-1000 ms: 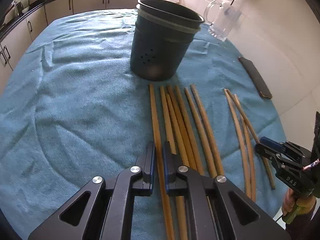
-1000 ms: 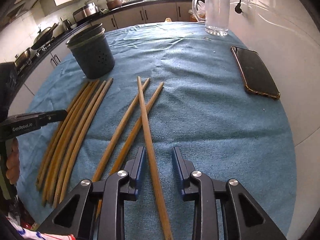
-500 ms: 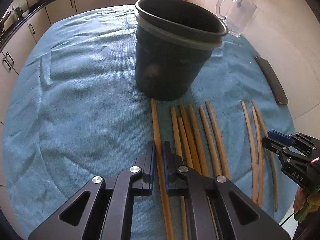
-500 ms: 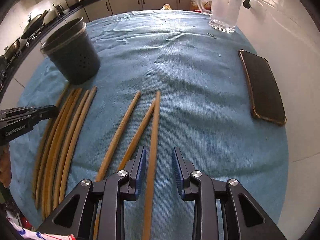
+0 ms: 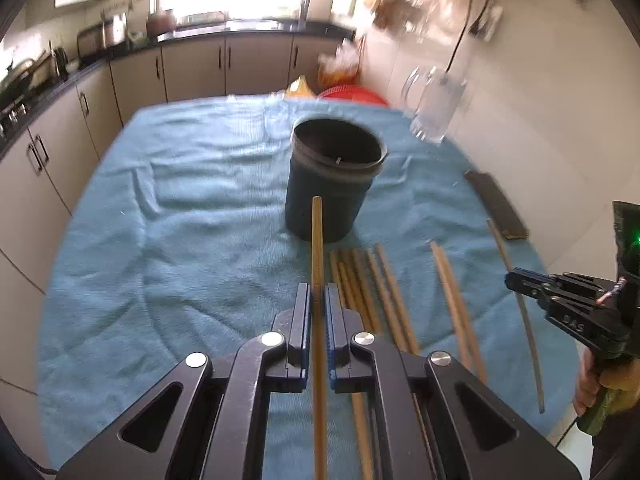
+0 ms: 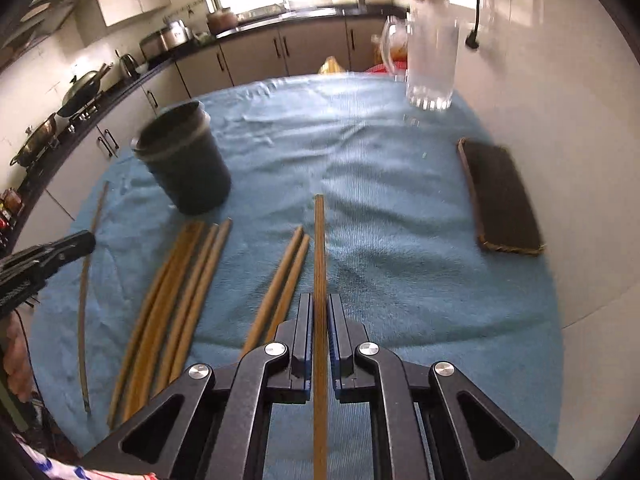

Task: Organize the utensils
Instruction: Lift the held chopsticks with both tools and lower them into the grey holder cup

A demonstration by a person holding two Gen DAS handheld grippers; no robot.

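Right wrist view alone shows the wok (image 6: 82,90); my right gripper (image 6: 319,322) and left gripper (image 5: 317,312) each clamp one chopstick (image 6: 319,264). The holder (image 5: 334,178) looks empty.

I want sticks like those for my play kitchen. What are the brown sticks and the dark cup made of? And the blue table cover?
The chopsticks look like wood or bamboo: matte brown, with faint grain lines. The dark cup seems to be plastic, dull grey, with a thin moulded rim, though the blur leaves that open. The blue cover looks like soft towel cloth, fuzzy, ribbed and wrinkled.
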